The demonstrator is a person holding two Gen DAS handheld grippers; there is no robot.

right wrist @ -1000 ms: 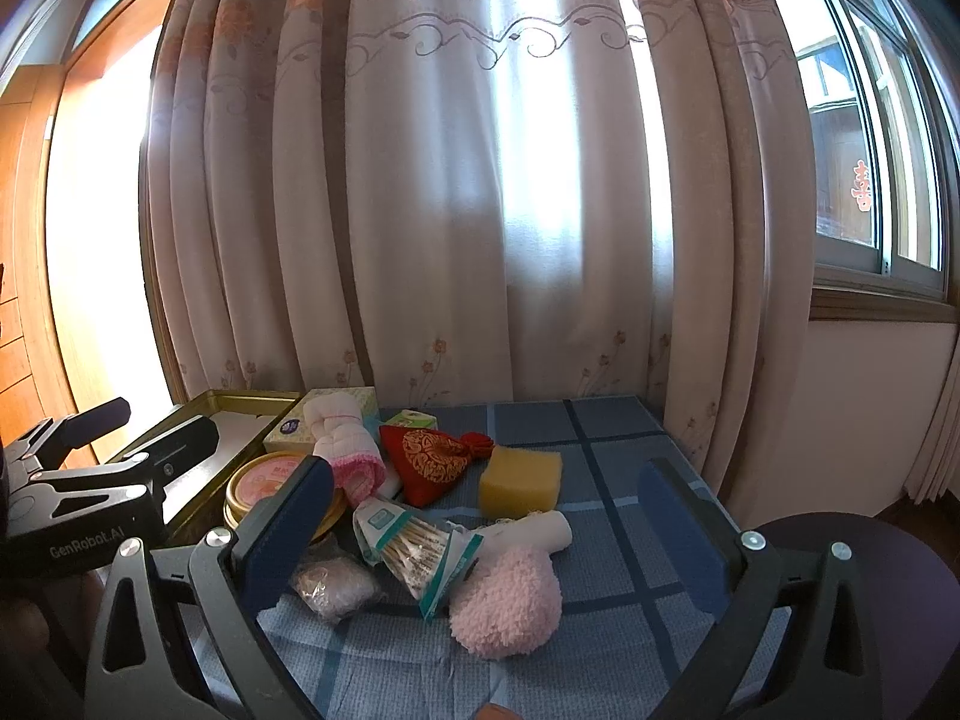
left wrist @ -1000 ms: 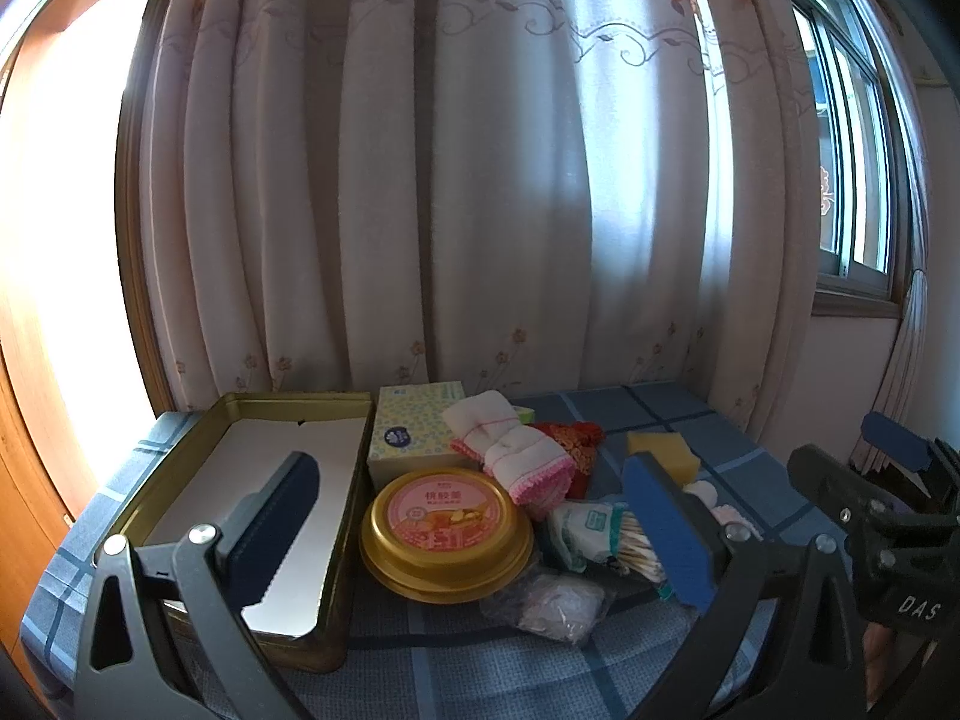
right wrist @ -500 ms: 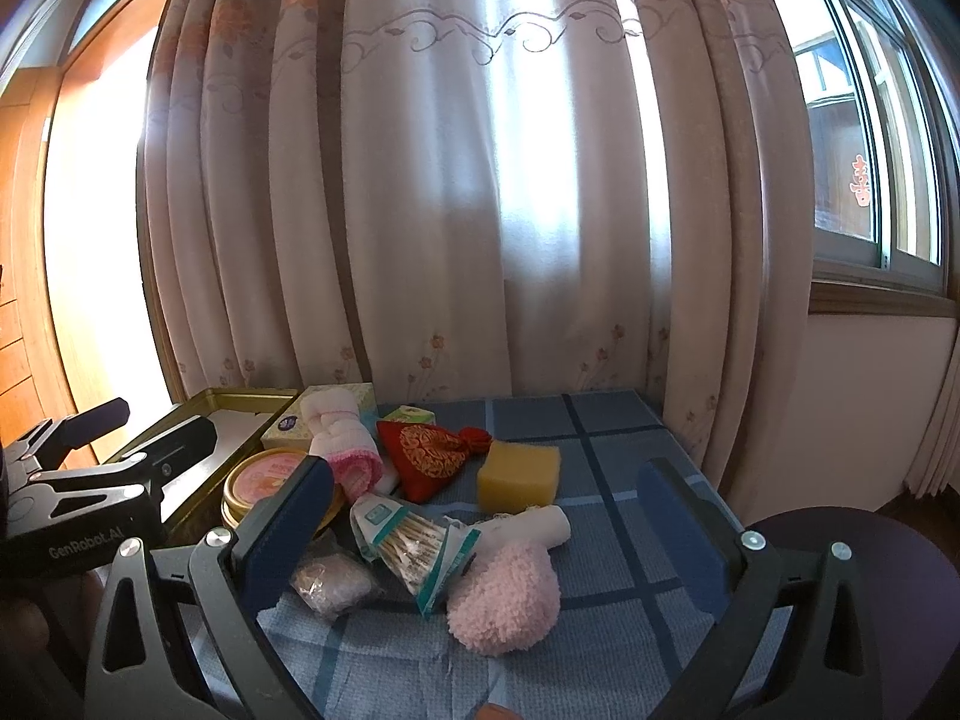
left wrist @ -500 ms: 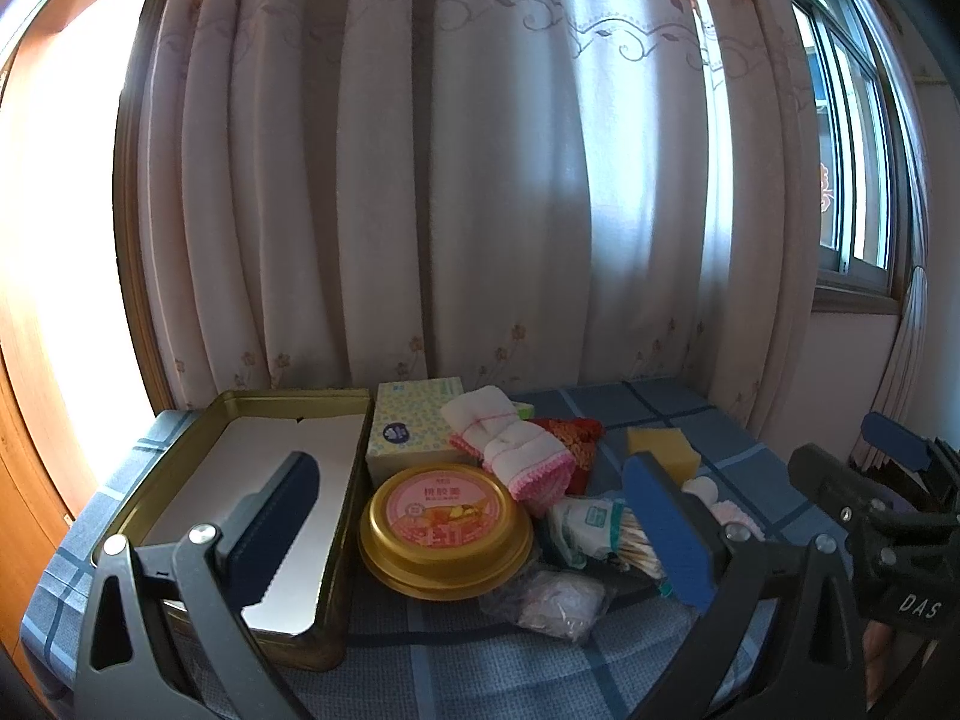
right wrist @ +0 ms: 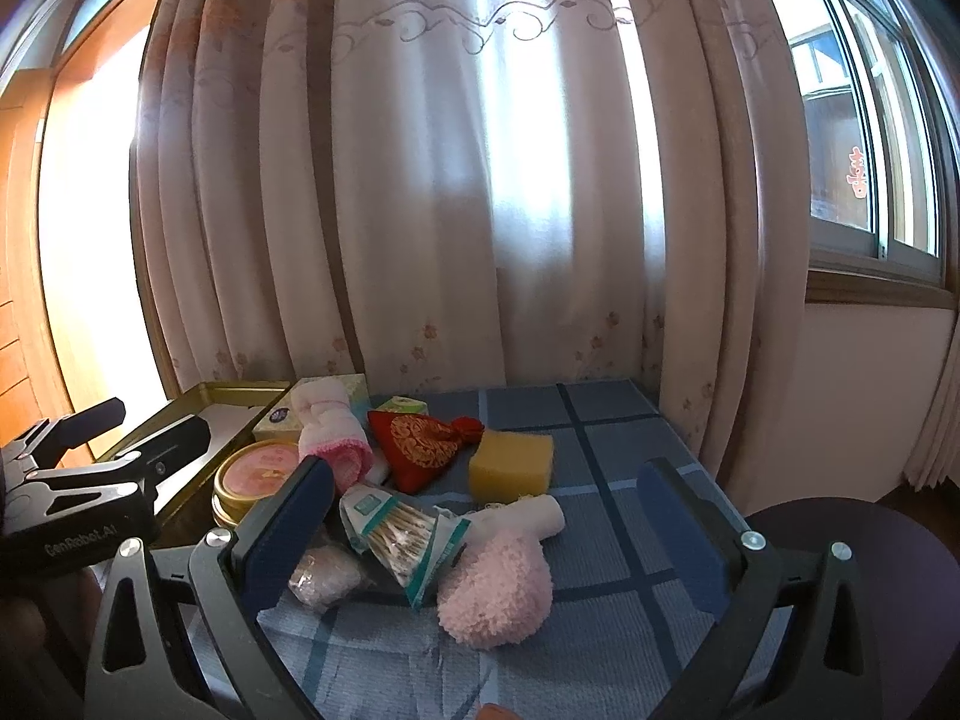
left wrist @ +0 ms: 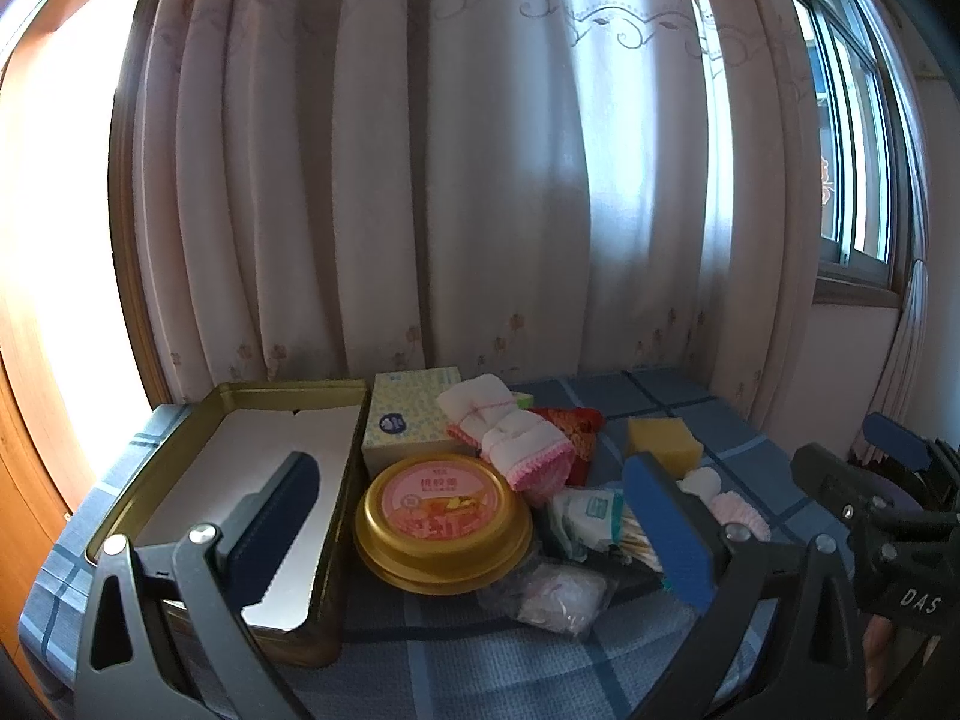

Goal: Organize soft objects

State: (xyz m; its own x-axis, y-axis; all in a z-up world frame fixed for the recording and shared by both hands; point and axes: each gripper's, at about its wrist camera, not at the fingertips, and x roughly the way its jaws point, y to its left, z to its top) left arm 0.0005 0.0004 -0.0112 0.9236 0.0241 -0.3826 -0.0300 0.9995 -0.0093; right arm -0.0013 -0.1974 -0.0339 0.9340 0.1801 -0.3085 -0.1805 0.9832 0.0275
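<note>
Right gripper [right wrist: 486, 546]: jaws spread wide, holding nothing, at the tabletop's near edge.
Left gripper [left wrist: 474, 534]: wide too, empty-handed, near-left corner.
Pink fluffy sock [right wrist: 497, 591]: nearest soft thing, mid-table, bare blue checked cloth [right wrist: 606, 546] to its right.
Cotton swab packet [right wrist: 403, 534]: touching the sock's left side.
Yellow sponge [right wrist: 511, 464]: behind, open cloth beyond to the far edge.
Gold tin [left wrist: 186, 456]: along the left edge, open.

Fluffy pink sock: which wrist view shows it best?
The right wrist view. There the fluffy pink sock lies whole and unobstructed between the open right tool fingers. In the left wrist view only a pink sliver shows behind the left tool's right finger.
</note>
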